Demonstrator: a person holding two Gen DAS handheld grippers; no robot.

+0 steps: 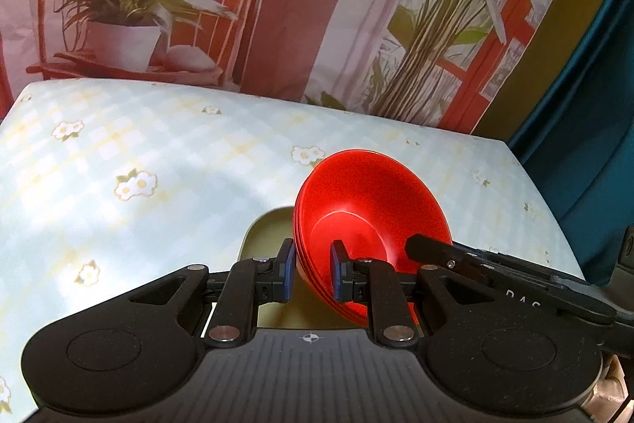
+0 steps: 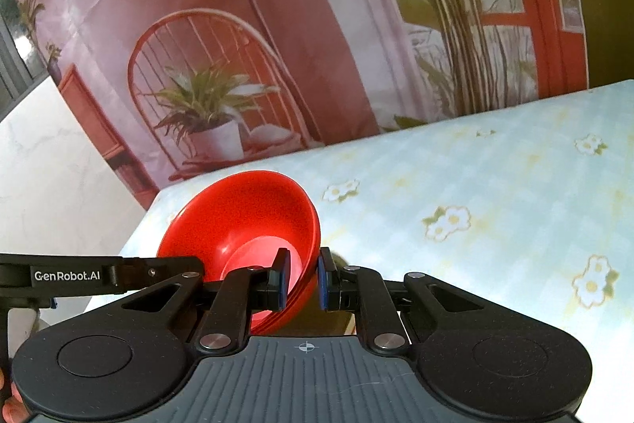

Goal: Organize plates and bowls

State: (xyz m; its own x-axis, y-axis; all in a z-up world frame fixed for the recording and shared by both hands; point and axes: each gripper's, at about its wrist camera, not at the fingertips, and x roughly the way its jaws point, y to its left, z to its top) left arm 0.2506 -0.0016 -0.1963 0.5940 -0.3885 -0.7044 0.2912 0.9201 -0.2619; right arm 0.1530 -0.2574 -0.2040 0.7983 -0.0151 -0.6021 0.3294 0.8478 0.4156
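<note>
A stack of red bowls is held tilted above the table, gripped from both sides. My left gripper is shut on the near left rim of the red stack. My right gripper is shut on the opposite rim of the same red bowls. The right gripper's finger also shows in the left wrist view, reaching into the stack from the right. A pale yellow-green plate lies on the table below the bowls, mostly hidden by the gripper.
The table has a light blue checked cloth with flowers. A printed backdrop hangs along its far edge. A teal curtain is at the right. The table's left end drops to a white floor.
</note>
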